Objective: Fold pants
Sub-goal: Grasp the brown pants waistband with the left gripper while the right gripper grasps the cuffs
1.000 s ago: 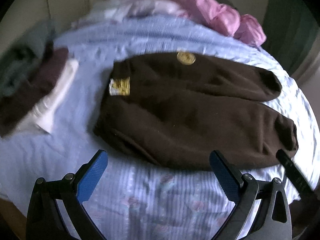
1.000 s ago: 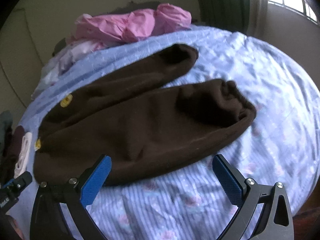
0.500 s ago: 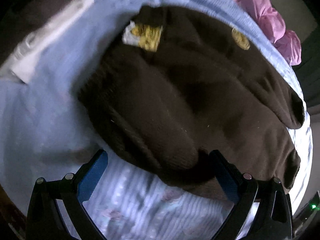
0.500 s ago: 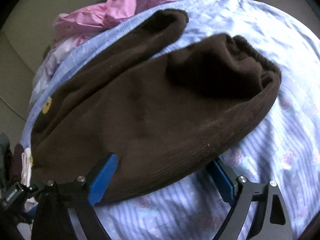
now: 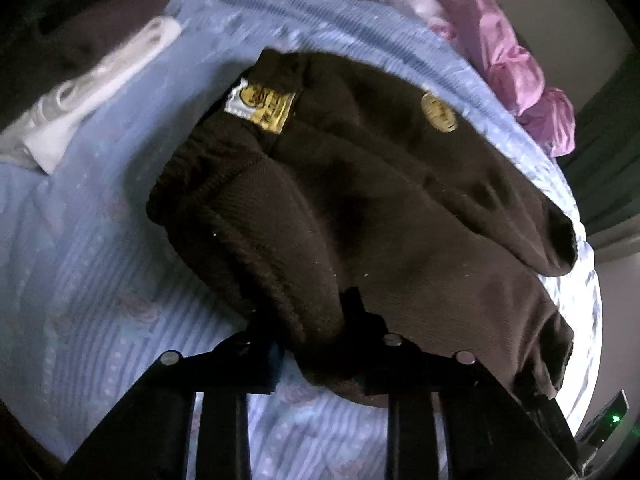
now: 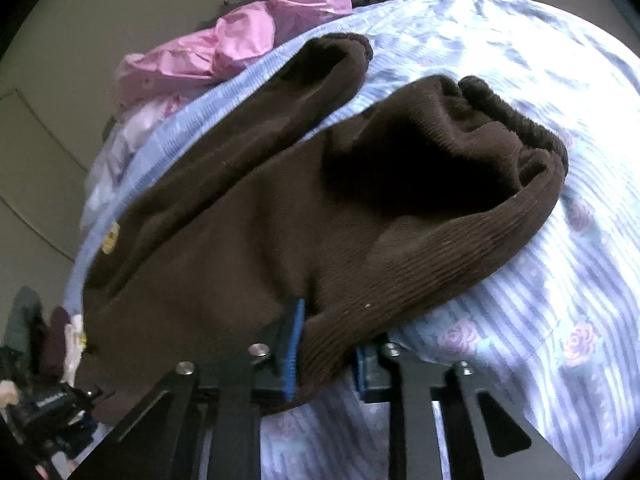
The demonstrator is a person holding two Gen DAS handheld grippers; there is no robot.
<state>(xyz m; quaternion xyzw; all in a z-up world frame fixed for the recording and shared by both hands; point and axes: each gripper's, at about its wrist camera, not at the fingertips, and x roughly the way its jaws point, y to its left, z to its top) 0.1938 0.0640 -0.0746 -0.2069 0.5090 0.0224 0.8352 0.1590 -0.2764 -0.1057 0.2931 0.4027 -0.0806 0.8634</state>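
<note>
The brown pants (image 5: 360, 200) lie spread on the bed (image 5: 100, 280), over its blue striped floral sheet. The left claw (image 5: 316, 320) has just closed and pinches the near waistband edge; the right claw (image 6: 324, 344) has just closed on the near leg's ribbed edge. A yellow label (image 5: 264, 106) and round yellow patch (image 5: 439, 112) show; their writing is unreadable.

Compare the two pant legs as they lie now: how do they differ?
The near leg is bunched, its cuff gaping open; the far leg lies flatter and straighter. The near leg's edge is pinched in the right gripper; the far leg is untouched, reaching toward the pink bundle. Both are dark brown knit on the striped sheet.
</note>
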